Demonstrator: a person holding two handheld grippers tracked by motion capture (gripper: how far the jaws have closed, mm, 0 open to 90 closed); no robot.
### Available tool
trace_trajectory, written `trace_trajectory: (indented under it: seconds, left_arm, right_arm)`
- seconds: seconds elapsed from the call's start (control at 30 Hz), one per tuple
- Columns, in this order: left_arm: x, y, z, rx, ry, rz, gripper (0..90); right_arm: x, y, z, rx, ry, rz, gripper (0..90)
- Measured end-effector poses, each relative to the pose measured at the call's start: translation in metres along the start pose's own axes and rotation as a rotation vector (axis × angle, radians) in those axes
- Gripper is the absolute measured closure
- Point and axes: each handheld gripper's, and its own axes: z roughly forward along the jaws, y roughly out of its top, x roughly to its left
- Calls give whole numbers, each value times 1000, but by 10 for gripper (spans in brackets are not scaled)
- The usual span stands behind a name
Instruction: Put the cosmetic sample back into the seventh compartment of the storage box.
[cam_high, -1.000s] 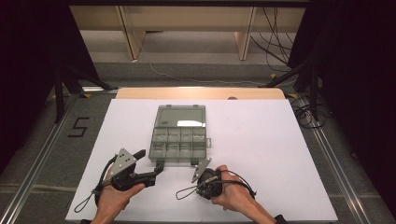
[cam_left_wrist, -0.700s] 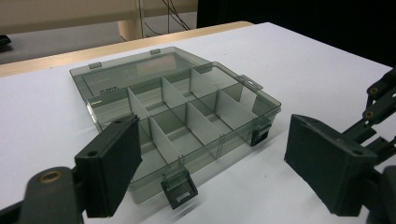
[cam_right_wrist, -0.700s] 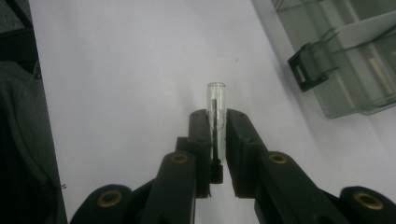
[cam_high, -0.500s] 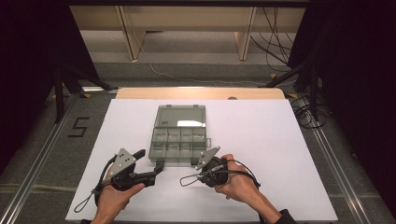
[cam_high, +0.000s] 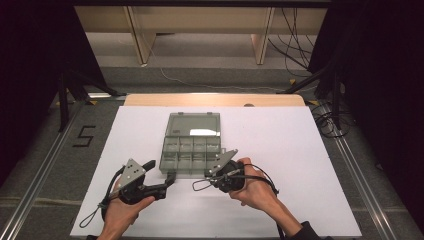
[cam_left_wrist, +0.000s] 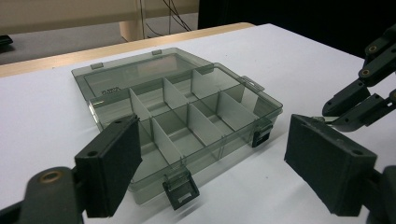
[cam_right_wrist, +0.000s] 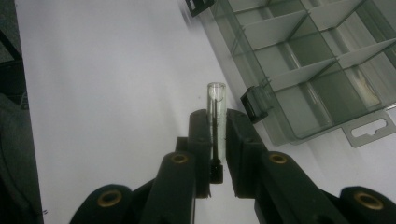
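Nearest the person, the left gripper rests low on the white bench, its fingers released and spread wide — in the left gripper view they frame the near left corner of the organizer box without touching it. One finger lies just beside the box's near edge in the high view.

To its right, the right gripper is held in the person's right hand, tilted up toward the box's near right corner. In the right gripper view its fingers are clenched on a small clear glass tube with a dark thin core running down its length; the tube stands up out of the fingers, its rounded closed end clear of them, and it hangs over bare bench just beside the box's near wall, close to a dark latch.

Beyond the grippers sits the smoky transparent organizer box, open, with its lid laid flat on the bench behind it. The tray is split by pale dividers into two rows of compartments — those that can be seen look empty. Two dark latches hang from the near edge, and a hanging tab juts from one end.

Farther off, the bench's wooden far edge shows, then grey floor with cables.
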Motion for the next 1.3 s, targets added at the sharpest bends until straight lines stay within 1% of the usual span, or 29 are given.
trace_trajectory:
  seconds: [0.03,0.1,0.13,0.2,0.23,0.3,0.33,0.47,0.53,0.57,0.6,0.73,0.77,0.8,0.9,0.97,1.03,1.07,1.1,1.17,1.2,1.23,1.3]
  left_arm:
    - [0,0,0,0,0,1,176]
    - [0,0,0,0,-1,-5,176]
    - [0,0,0,2,-1,-7,176]
    - [0,0,0,2,0,-7,176]
    - [0,0,0,2,1,-1,176]
    - [0,0,0,2,1,-7,176]
    - [0,0,0,3,1,3,176]
    - [0,0,0,2,0,4,176]
    - [0,0,0,2,-1,1,176]
    - [1,0,0,1,2,0,176]
    - [1,0,0,0,2,1,176]
    - [1,-1,0,0,3,1,176]
    - [1,-1,0,0,3,1,176]
    - [1,0,0,0,0,5,176]
    - [0,0,0,-1,1,3,177]
    - [0,-1,0,0,2,4,178]
    - [0,0,0,0,2,4,178]
    - [0,0,0,0,1,4,178]
    - [0,0,0,0,1,4,178]
    - [0,0,0,0,1,4,178]
    - [0,0,0,1,1,5,178]
    - [0,0,0,1,2,5,178]
    - [0,-1,0,1,1,5,178]
  right_arm:
    - [0,1,0,-3,-8,0,812]
    - [-1,2,0,-4,-9,2,812]
    - [-2,3,0,-7,-22,-2,812]
    - [-3,6,0,-13,-20,-1,812]
    - [-4,7,0,-15,-23,-2,812]
    - [-6,10,-1,-14,-23,-5,813]
    - [-6,11,0,-19,-32,-4,812]
    - [-13,17,-1,-36,-44,-1,812]
    - [-16,20,-1,-35,-47,5,812]
    - [-18,21,0,-40,-56,4,812]
    - [-19,21,1,-42,-55,0,813]
    - [-23,24,2,-45,-55,11,812]
    - [-24,24,3,-47,-62,14,812]
    - [-25,25,3,-49,-57,14,812]
    - [-28,26,3,-56,-69,22,812]
    - [-30,28,3,-58,-59,28,812]
    - [-31,29,3,-65,-72,34,812]
    - [-33,30,3,-65,-66,30,812]
    - [-33,30,4,-69,-74,36,812]
    - [-35,32,4,-68,-65,41,813]
    - [-36,33,5,-72,-71,37,813]
    - [-36,34,6,-68,-66,40,813]
    - [-37,36,9,-71,-78,39,812]
